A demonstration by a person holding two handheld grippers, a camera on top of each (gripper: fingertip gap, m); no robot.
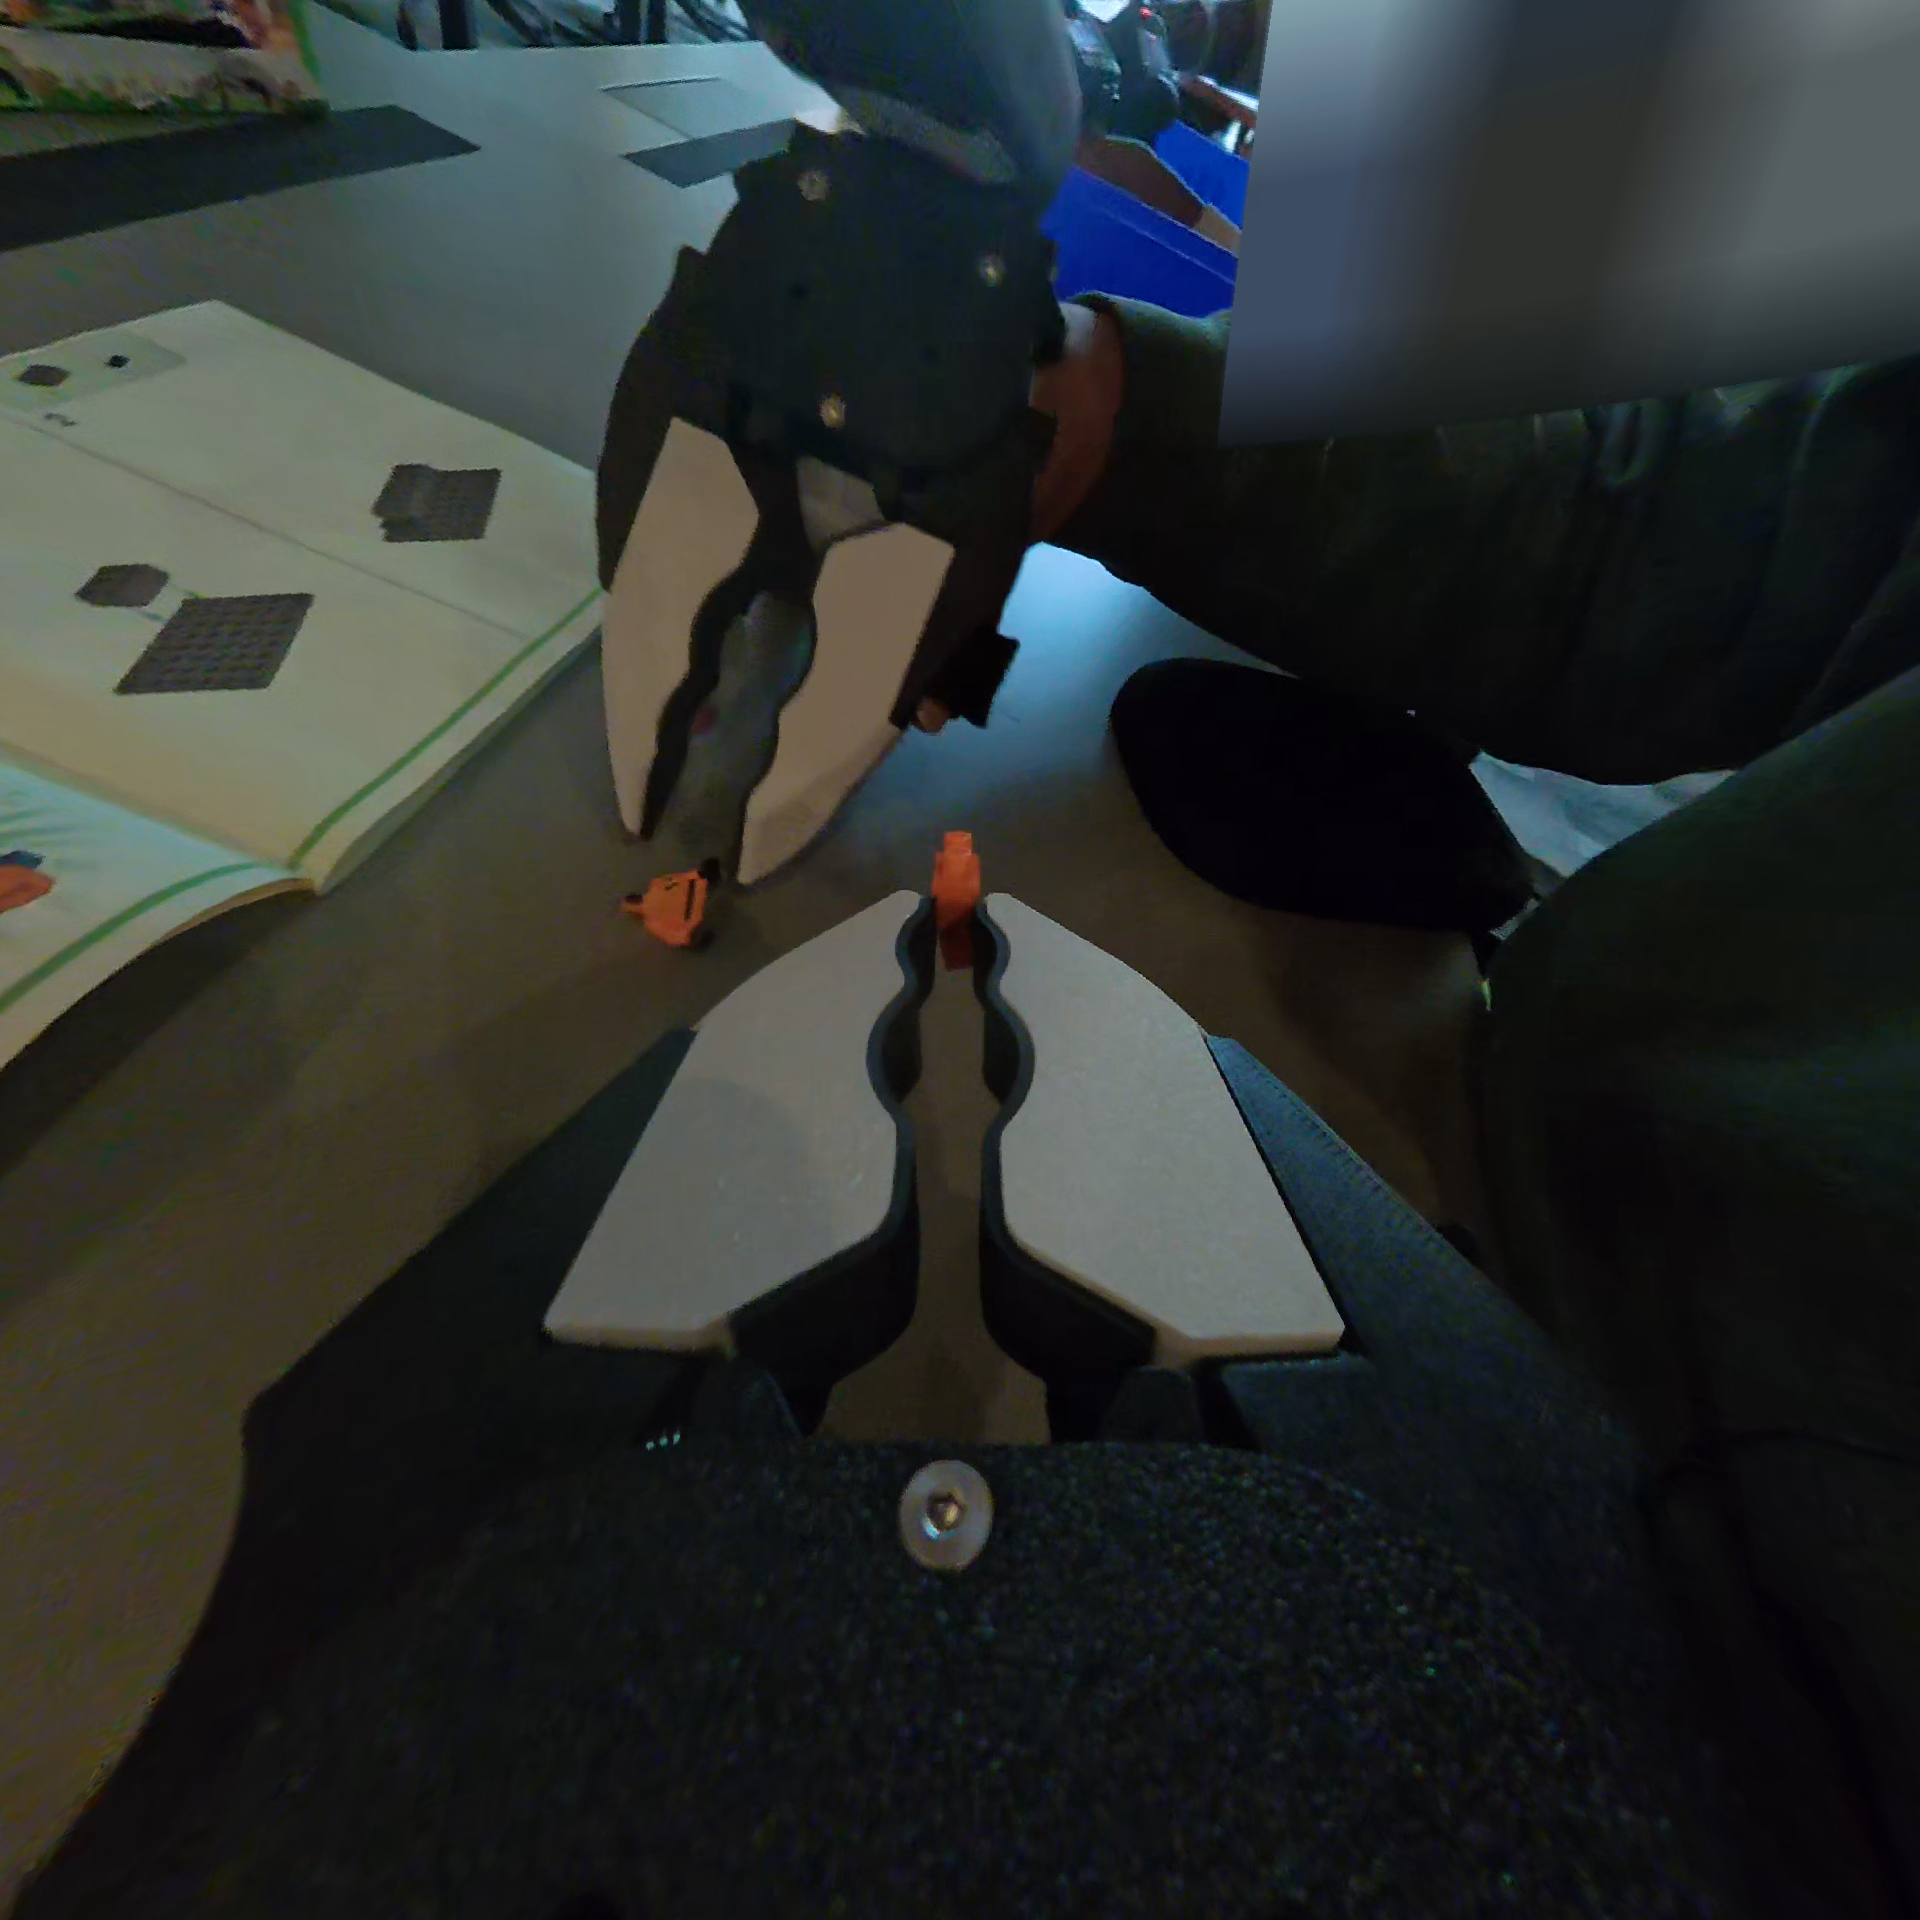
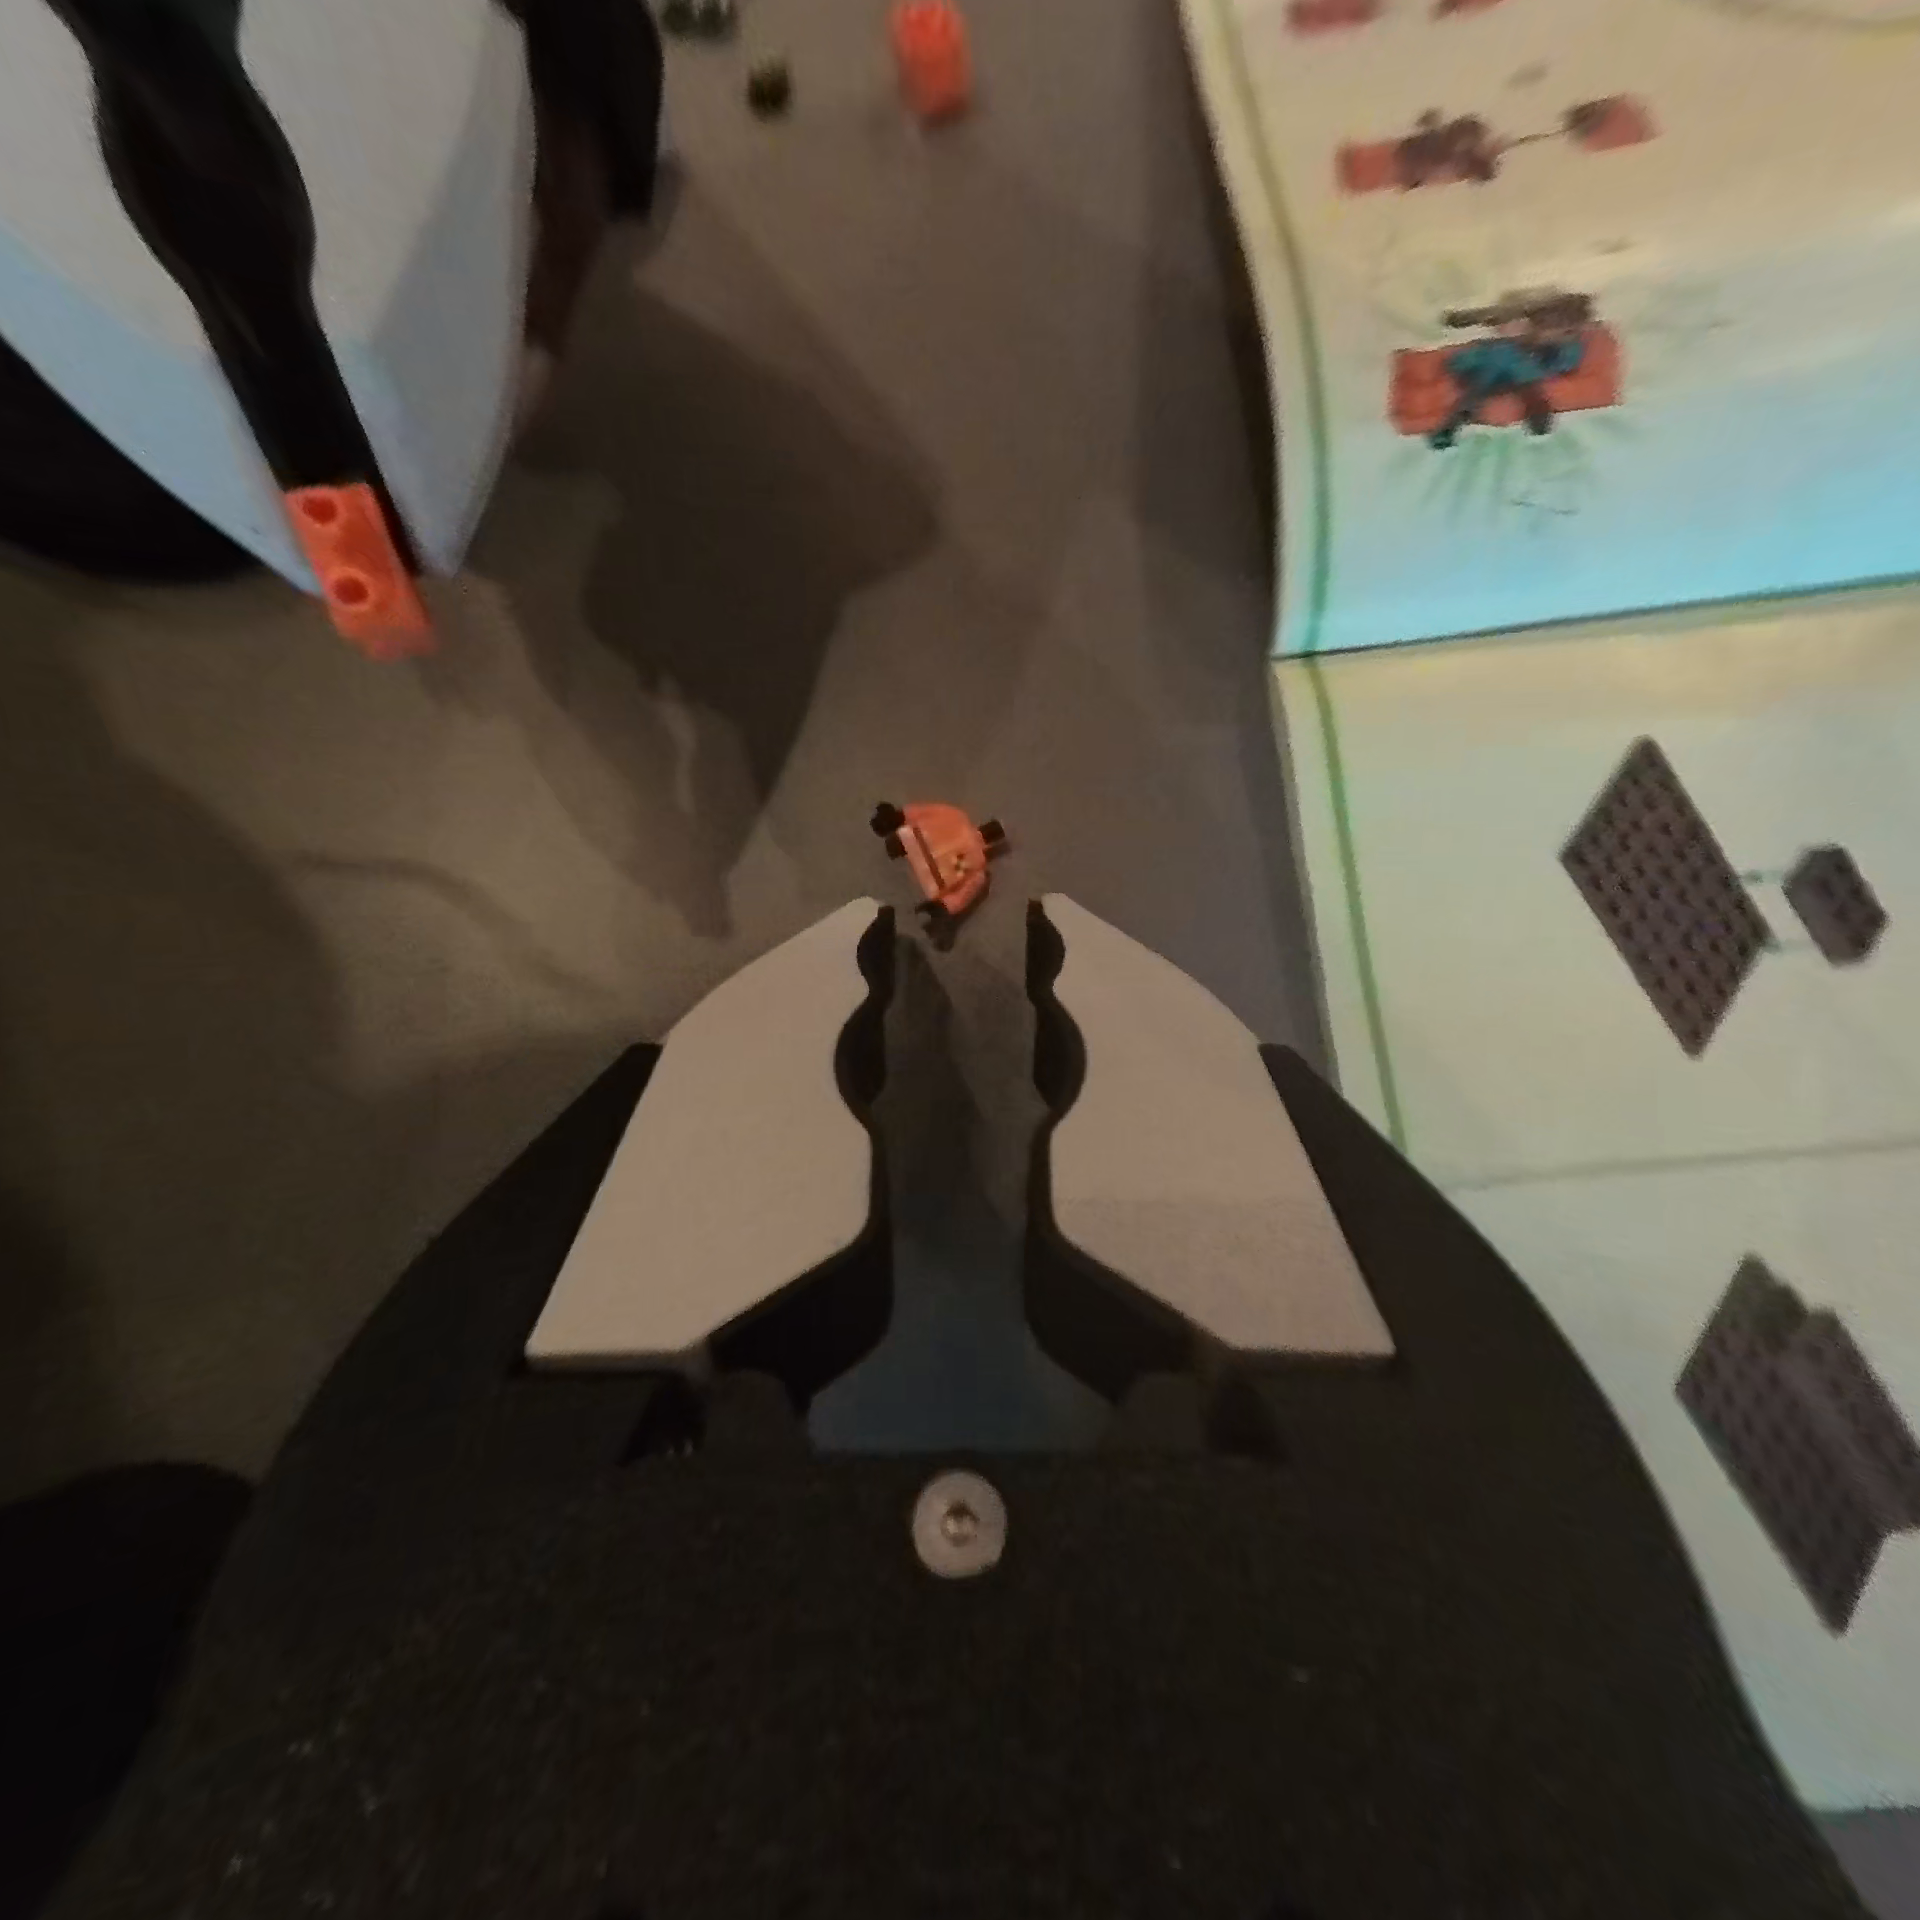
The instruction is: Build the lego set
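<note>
Left wrist view showed our left gripper (image 1: 954,914) pinching a small orange plastic brick (image 1: 954,883), while our right gripper (image 2: 956,914), spread, hovered over the orange minifigure torso (image 2: 943,854), apparently to grasp it.

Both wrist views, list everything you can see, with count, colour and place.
Small orange lego leg piece: one, orange, pinched at the left gripper's tips.
Orange lego figure torso with black hands: one, lying on the table just ahead of the right gripper.
Open instruction booklet: one, cream pages, beside the torso.
Grey table: one, under everything.
Blurred orange piece: one, far on the table.
Blue bin: one, beyond the table.
Left gripper: shut on the leg piece.
Right gripper: open.
</note>
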